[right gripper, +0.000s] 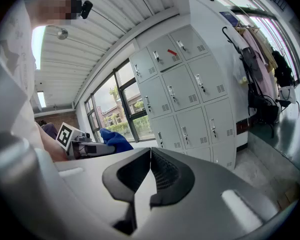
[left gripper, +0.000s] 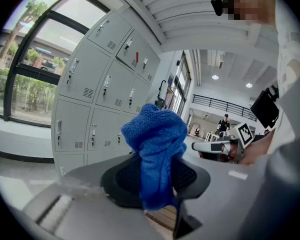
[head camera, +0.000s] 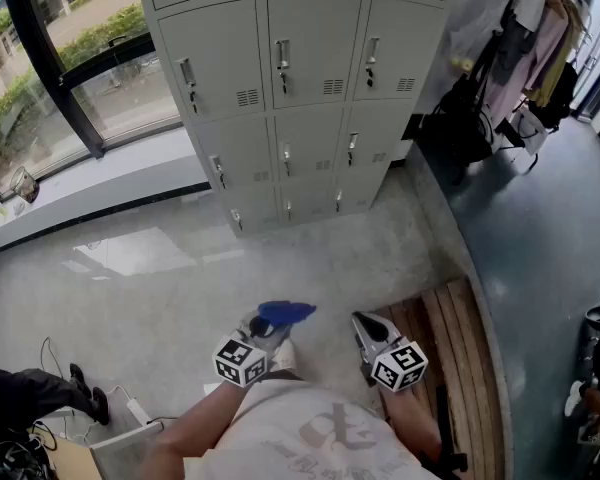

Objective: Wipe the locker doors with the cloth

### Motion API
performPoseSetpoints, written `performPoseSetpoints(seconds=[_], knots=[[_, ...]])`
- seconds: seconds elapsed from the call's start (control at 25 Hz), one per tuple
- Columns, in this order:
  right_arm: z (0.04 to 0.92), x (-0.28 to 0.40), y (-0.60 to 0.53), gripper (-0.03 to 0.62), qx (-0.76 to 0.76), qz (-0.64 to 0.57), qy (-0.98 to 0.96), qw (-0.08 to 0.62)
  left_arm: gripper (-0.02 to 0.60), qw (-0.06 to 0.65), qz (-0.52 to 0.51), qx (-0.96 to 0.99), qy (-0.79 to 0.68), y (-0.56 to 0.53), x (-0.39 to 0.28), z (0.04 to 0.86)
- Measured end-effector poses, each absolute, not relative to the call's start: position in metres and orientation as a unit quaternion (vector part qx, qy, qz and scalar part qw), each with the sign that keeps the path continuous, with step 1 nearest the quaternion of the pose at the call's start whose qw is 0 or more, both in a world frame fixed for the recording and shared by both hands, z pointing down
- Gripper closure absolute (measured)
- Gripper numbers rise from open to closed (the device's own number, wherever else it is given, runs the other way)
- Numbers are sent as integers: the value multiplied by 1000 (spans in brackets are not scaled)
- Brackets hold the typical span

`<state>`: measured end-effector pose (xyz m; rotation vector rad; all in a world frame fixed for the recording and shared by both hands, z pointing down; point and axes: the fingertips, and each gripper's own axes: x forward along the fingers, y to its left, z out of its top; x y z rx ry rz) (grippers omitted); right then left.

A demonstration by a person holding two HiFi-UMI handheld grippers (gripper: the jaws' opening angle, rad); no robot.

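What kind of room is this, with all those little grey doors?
Probably a locker or changing area in a workplace or gym. It has a wall of grey metal lockers, coats and bags hanging beside them, and what looks like a slatted wooden bench.

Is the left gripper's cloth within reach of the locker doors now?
Probably not yet: floor lies between the left gripper, clamping the cloth, and the locker doors; nothing blocks the way.

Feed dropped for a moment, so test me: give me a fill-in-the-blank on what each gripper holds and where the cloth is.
The left gripper is shut on a ___ cloth. The right gripper, jaws together, holds ___. The cloth is not touching the ___ doors ahead.
Missing words: blue; nothing; locker.
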<state>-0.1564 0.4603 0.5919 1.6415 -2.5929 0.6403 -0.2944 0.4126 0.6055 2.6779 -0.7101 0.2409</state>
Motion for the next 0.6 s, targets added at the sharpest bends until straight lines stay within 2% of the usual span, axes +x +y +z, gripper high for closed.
performPoseSetpoints(seconds=[0.6], knots=[[579,-193,356,585,531,213,-819,32,445,217,76,934,-274,319,-351,615]])
